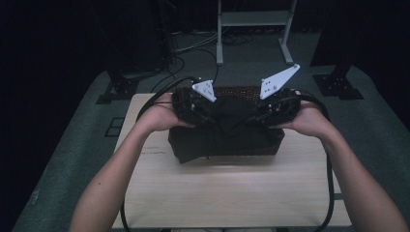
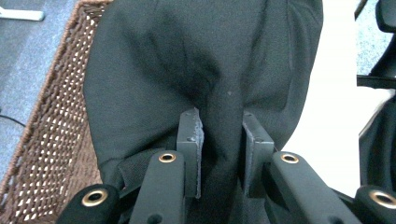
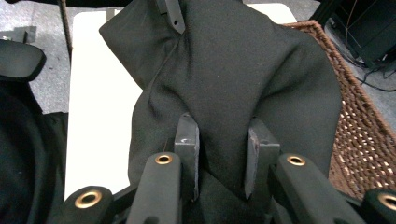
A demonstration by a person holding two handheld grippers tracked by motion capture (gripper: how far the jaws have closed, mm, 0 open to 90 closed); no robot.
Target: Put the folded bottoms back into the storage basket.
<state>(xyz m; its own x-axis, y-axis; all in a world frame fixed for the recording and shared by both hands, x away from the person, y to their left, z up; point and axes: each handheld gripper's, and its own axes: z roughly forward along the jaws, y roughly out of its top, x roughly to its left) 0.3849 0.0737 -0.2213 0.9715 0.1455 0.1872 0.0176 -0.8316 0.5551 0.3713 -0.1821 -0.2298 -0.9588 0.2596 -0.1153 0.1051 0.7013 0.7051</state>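
A black cloth (image 1: 223, 130) is bunched over a brown wicker basket (image 1: 241, 90) at the far middle of the light wooden table (image 1: 232, 193). My left gripper (image 1: 205, 116) is shut on a raised fold of the black cloth (image 2: 205, 70), which runs up between its two pads (image 2: 190, 140). My right gripper (image 1: 254, 118) pinches another fold of the black cloth (image 3: 243, 70), held between its pads (image 3: 187, 140). The wicker basket (image 2: 51, 121) shows beside the cloth in the left gripper view, and the basket wall (image 3: 359, 130) in the right gripper view. The cloth hangs over the basket's near side.
A grey floor surrounds the table, with black cables (image 1: 174, 67) and a metal stand frame (image 1: 254, 29) behind it. Black stand feet (image 1: 118, 89) sit at the table's far left and far right. The near half of the tabletop is bare wood.
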